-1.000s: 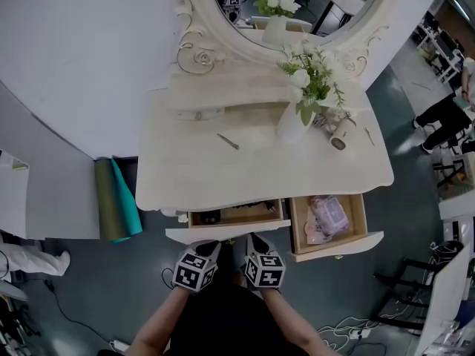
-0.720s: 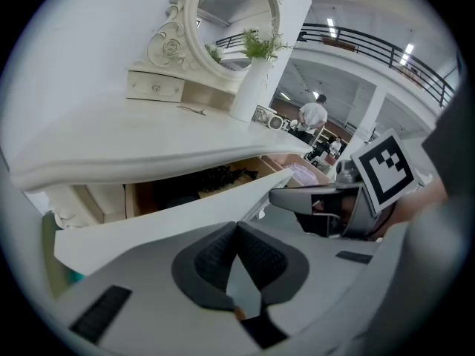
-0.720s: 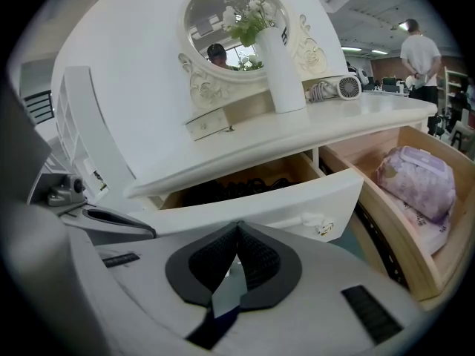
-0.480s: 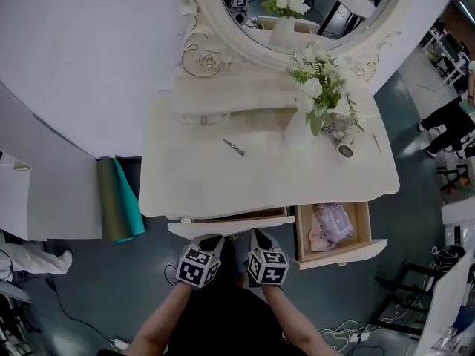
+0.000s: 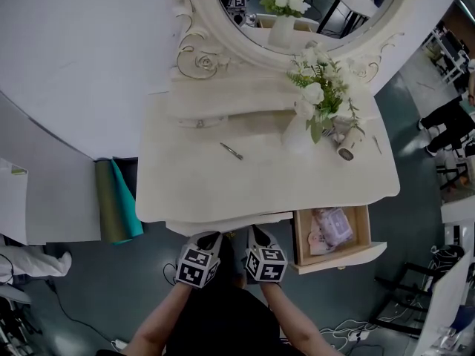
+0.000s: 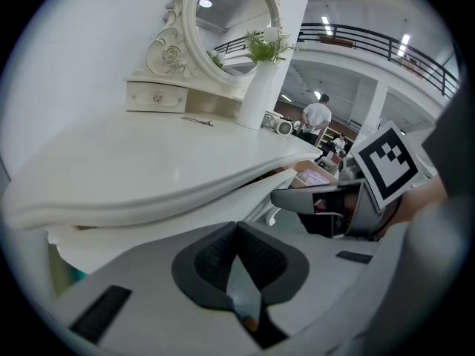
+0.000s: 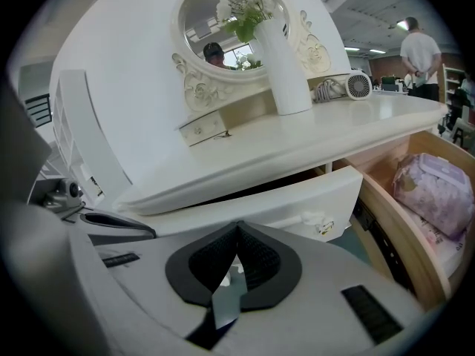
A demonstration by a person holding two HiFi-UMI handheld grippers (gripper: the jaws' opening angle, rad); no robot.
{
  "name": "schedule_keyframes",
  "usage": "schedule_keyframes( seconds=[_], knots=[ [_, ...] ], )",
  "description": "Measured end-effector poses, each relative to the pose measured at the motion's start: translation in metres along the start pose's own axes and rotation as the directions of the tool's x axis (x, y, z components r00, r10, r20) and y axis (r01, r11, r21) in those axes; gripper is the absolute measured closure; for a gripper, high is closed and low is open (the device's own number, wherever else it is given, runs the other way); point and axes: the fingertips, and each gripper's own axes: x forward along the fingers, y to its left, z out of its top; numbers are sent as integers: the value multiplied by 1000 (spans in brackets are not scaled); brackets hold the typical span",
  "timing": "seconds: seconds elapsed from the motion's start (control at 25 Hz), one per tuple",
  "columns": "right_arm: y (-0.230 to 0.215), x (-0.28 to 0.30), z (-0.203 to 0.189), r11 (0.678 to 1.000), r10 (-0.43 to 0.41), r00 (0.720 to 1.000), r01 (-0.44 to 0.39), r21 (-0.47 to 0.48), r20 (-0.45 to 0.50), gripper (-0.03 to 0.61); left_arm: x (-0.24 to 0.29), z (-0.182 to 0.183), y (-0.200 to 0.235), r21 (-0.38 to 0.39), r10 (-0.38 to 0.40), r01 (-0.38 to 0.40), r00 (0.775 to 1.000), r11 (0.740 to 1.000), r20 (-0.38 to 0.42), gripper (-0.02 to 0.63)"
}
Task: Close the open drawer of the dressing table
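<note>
As L gripper (image 5: 211, 237) & R gripper (image 5: 257, 233) sit abreast at drawer (image 5: 223, 224), fingers (image 6: 214, 259) are closed.

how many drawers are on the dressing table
3: the left front drawer nearly shut, the right front drawer pulled open, a small drawer under the mirror; others possibly hidden.

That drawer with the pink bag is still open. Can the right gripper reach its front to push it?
Probably yes. The right gripper sits just beside the open drawer, at its front, and nothing I can see stands between them. A short sideways move should do.
</note>
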Motion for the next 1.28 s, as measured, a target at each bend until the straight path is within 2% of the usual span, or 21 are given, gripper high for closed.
schedule_keyframes(
  seconds=[0.48,0.84,1.28],
  knots=[
    [-2,16,16,1000,-20,999,20,19,36,560,9,15,12,-10,45,-44,997,999,62,609],
    [-3,26,24,999,-16,998,14,32,56,560,23,13,12,-42,49,-48,998,998,33,607],
    [-9,36,25,997,-30,997,26,68,65,560,24,12,13,-47,46,-44,999,998,27,607]
  ],
)
